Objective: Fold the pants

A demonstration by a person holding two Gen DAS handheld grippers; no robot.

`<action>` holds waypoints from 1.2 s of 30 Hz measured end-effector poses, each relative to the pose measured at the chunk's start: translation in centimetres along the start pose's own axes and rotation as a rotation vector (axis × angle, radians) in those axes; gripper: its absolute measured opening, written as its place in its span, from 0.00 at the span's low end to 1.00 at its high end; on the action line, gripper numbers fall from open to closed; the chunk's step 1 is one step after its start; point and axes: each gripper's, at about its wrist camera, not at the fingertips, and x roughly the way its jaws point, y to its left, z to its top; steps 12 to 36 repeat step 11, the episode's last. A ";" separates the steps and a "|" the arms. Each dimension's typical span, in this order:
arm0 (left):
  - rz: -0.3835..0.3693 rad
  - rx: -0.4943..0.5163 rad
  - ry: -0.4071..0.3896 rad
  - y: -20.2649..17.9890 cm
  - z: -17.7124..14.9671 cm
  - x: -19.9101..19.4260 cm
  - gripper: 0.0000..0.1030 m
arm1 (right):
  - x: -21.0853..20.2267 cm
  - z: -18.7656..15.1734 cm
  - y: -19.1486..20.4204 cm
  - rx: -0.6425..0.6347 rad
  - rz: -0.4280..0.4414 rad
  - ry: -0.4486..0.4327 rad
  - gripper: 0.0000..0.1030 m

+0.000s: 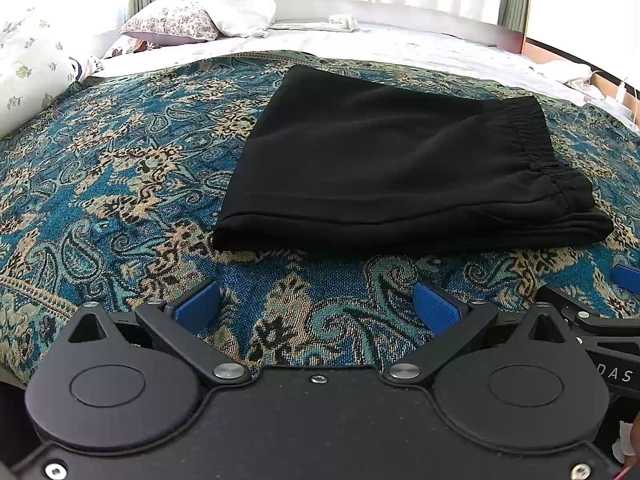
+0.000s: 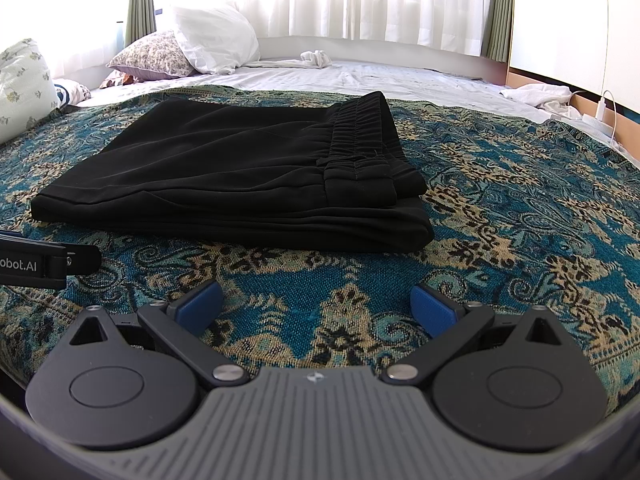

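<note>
White lettering reads "DAS" on the gripper body at the left view's right edge and "obot.AI" on the one at the right view's left edge. The left gripper (image 1: 318,306) and right gripper (image 2: 316,306) both gape wide, holding nothing, just short of the folded black pants (image 1: 400,168) lying on the patterned bedspread (image 1: 120,184).
</note>
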 end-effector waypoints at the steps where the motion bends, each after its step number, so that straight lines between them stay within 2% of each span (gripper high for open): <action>1: 0.000 0.000 0.000 0.0 0.0 0.0 1.00 | 0.0 0.0 0.0 0.000 0.000 0.000 1.00; 36: 0.001 0.001 -0.004 0.0 0.0 0.0 1.00 | 0.0 0.0 0.0 0.000 0.000 -0.001 1.00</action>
